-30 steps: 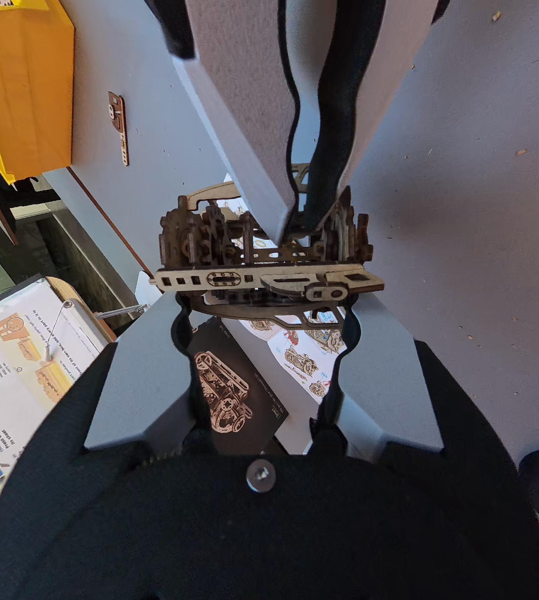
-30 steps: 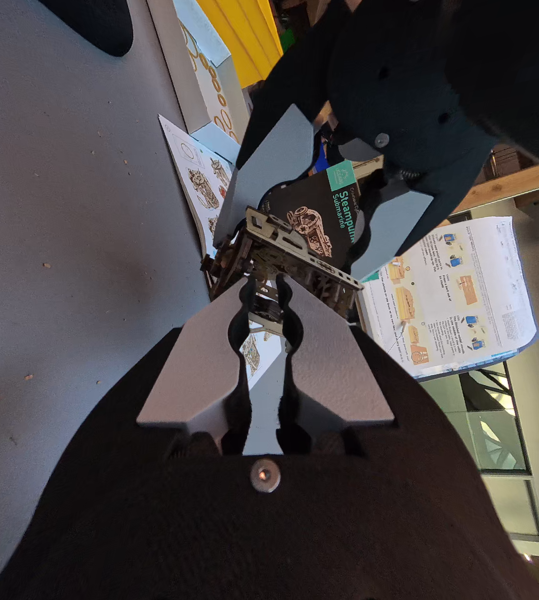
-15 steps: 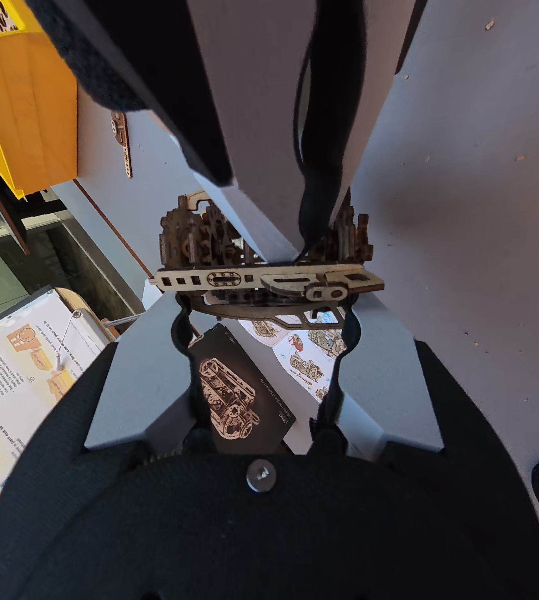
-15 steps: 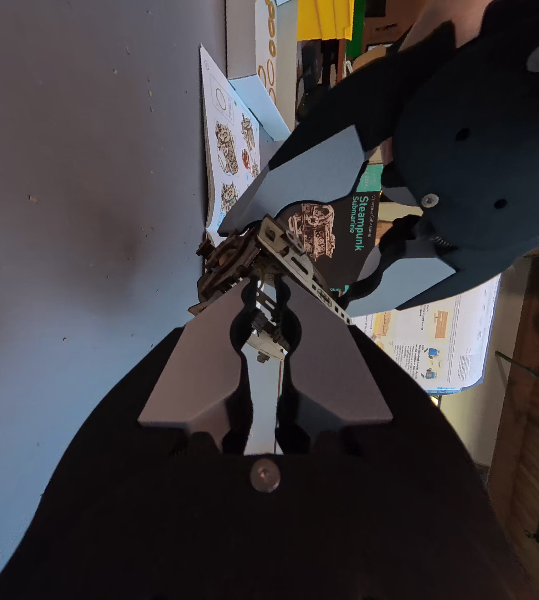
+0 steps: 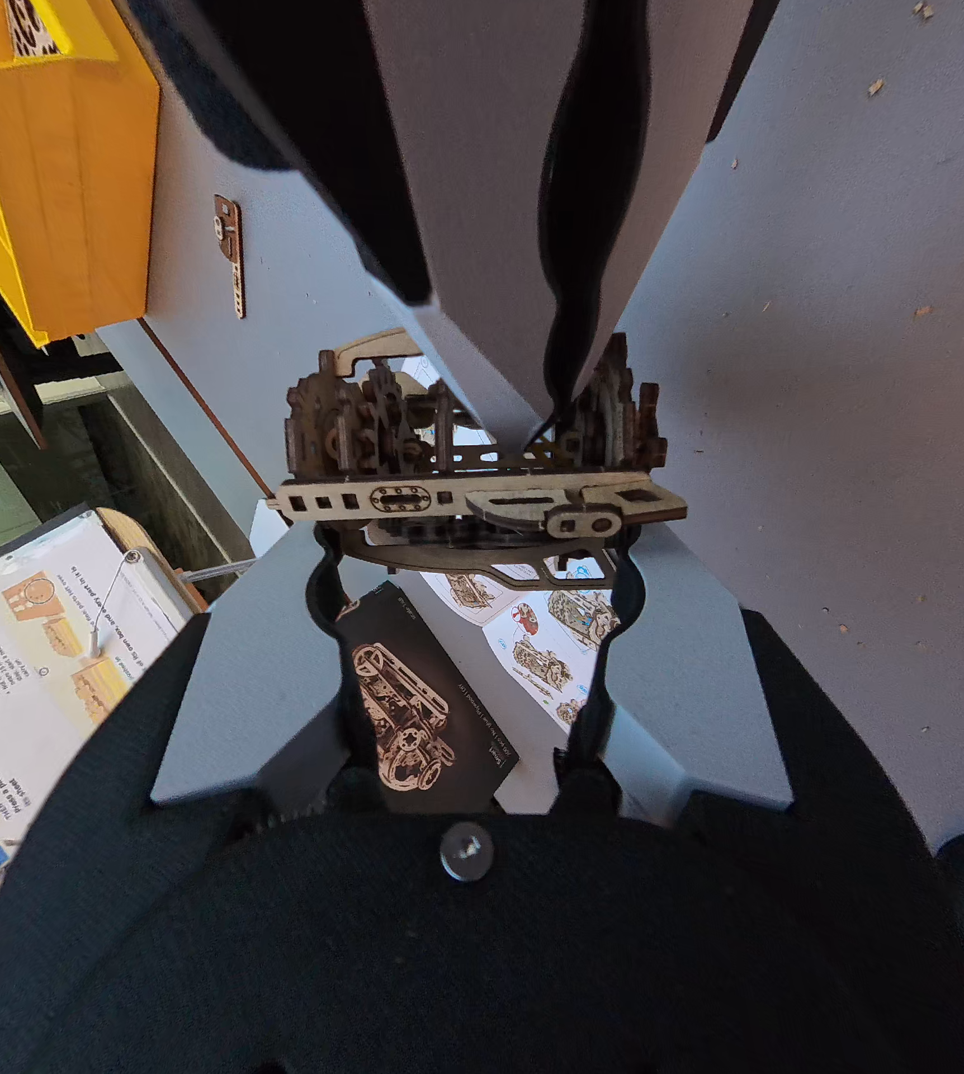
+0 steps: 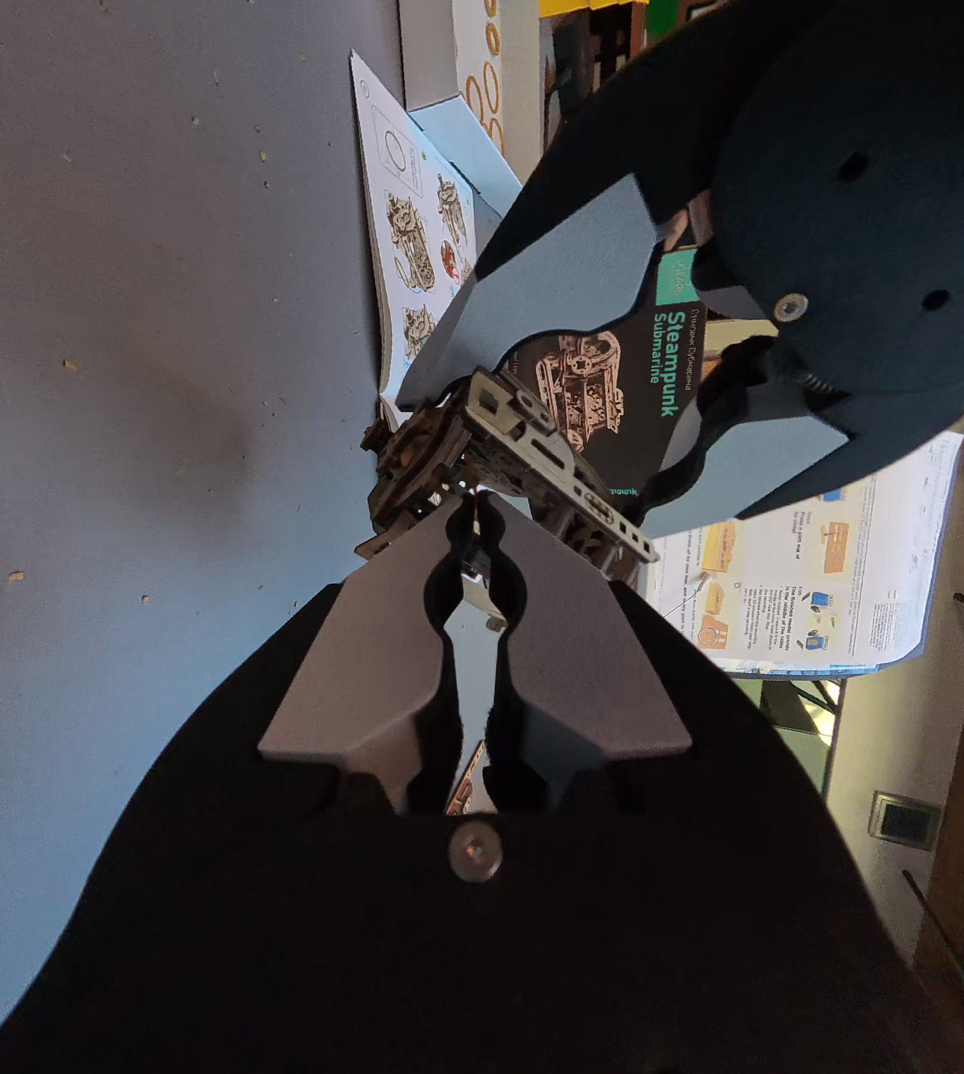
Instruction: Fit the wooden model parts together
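Above the grey worktop [image 5: 845, 407], left hand-held gripper [image 5: 471, 540] pinched the wooden model [image 5: 468, 465] — right hand-held gripper [image 6: 477, 505], tips nearly pressed together, w/ a small part. Best: push slow, straight.

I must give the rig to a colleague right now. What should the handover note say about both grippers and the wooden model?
Left gripper: shut on the wooden model, holding it by its two ends, above the grey table.
Right gripper: fingers nearly together, tips pressed into the model's gear section; whether a small part sits between them cannot be seen.
Done: the model is largely built.
Left: finish seating at the tips. One loose wooden strip lies on the table near the yellow box.
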Available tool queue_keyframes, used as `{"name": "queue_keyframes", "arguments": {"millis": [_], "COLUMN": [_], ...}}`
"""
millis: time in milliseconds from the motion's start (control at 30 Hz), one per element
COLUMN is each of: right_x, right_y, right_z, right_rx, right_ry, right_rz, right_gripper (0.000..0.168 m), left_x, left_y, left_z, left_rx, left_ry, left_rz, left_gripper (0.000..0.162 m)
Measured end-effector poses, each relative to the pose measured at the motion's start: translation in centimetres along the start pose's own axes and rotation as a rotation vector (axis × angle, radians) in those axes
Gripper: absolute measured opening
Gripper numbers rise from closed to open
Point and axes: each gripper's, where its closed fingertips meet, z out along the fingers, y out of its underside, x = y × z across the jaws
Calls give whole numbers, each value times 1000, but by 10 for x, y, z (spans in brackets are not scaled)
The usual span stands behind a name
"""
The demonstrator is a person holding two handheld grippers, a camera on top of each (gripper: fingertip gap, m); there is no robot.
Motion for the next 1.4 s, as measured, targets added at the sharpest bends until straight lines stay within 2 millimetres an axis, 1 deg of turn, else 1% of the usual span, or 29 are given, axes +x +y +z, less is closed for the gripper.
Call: {"name": "queue_keyframes", "arguments": {"millis": [33, 200, 333, 400, 500, 600, 700, 767, 833, 900, 1033, 1133, 1267, 1400], "right_x": [1, 11, 16, 15, 14, 16, 19, 17, 12, 8, 1, -5, -15, -23], "right_y": [-1, -1, -3, -5, -4, -2, 8, 13, 14, 9, 2, -4, -15, -26], "right_z": [-2, -11, -18, -21, -25, -31, -35, -34, -33, -34, -31, -28, -21, -15], "right_rx": [8, 38, 65, 86, 110, 162, 176, 176, 188, 214, 241, 261, 289, 292], "right_ry": [8, 62, 98, 95, 91, 74, 47, -4, -75, -127, -199, -238, -303, -367], "right_rz": [17, 102, 164, 210, 307, 440, 574, 658, 735, 774, 808, 806, 798, 777], "right_gripper": [0, 0, 0, 0, 1, 0, 0, 0, 0, 0, 0, 0, 0, 0], "left_x": [0, 0, 1, 3, 10, 20, 30, 37, 43, 49, 61, 65, 68, 69], "left_y": [1, 5, 6, 7, 6, 3, -1, -5, -7, -6, -7, -9, -12, -10], "left_z": [0, -1, -1, 0, 1, 3, 4, 5, 7, 10, 14, 14, 12, 12], "left_rx": [0, 2, 15, 28, 69, 129, 206, 261, 307, 324, 359, 384, 434, 434], "left_ry": [1, -8, 0, 13, 52, 103, 158, 198, 219, 213, 179, 126, 90, 38], "left_rz": [-8, -27, -60, -100, -193, -312, -446, -534, -601, -605, -557, -511, -511, -499], "left_gripper": [94, 94, 93, 93, 94, 94, 94, 94, 94, 94, 94, 94, 94, 94]}}
